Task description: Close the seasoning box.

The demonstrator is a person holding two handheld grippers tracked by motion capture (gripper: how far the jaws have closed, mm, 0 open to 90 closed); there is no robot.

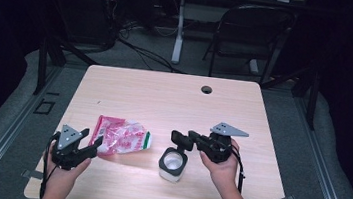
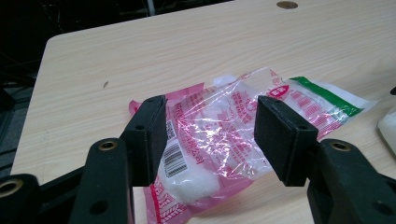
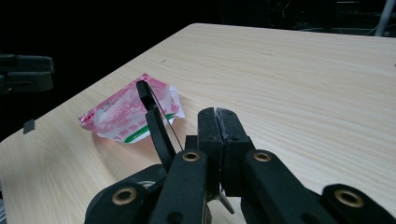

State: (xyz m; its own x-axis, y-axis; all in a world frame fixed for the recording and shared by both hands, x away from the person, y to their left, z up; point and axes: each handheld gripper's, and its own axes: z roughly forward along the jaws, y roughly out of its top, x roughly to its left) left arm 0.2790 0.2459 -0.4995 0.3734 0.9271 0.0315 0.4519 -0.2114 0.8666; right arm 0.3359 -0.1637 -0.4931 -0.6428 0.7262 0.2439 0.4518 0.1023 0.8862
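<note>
At a pale wooden bench (image 1: 243, 112), a person works two hand-held grippers. The left gripper (image 2: 210, 135) rests at the near left edge, its jaws standing wide apart and framing a crinkled pink-and-clear plastic bag (image 1: 122, 136) of white cotton that lies flat on the bench just beyond them; the pads press on nothing. In the high view the bag sits left of centre, its green-striped end pointing toward a small white-and-black container (image 1: 173, 164). The right gripper (image 1: 180, 139) hovers above that container, pointing left toward the bag, its jaws pressed together; a thin black strip rises beside them in the right gripper view, and whether it is pinched cannot be told.
</note>
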